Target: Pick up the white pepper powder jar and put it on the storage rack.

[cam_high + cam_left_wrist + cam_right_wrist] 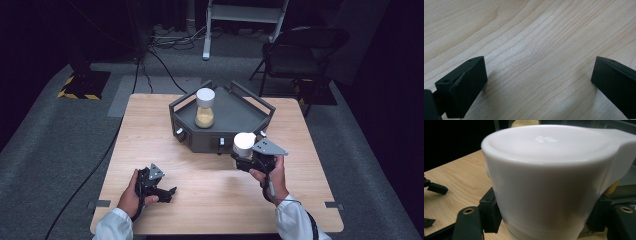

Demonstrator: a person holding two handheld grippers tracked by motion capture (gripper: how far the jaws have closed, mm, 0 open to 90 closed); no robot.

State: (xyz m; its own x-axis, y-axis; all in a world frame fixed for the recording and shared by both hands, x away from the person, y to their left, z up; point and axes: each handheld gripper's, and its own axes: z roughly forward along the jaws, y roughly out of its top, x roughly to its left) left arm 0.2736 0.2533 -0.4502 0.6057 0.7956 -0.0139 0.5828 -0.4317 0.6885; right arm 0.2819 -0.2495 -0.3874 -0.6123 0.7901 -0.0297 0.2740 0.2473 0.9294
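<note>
Surface: pale wood-grain bench [200, 200], square, centre of the high view, on grey carpet in a dark room. A folding chair [300, 52] stands at upper right, a white stand leg [206, 47] at upper centre, a yellow-black striped base [80, 85] at upper left; cables run across the floor.

On the bench, upper centre: a dark grey angular tray [235, 117] with raised rails, carrying a jar [205, 107] with white lid and yellowish contents.

Right tool [248, 161], right of centre, just in front of the tray, is clamped on a white-lidded container [244, 144]. Right gripper view: the container [549, 182] looms close between the jaws, blocking most of the tray behind.

Left tool [167, 192], lower left, jaws apart. Left gripper view: bare wood grain [536, 50] between them.
</note>
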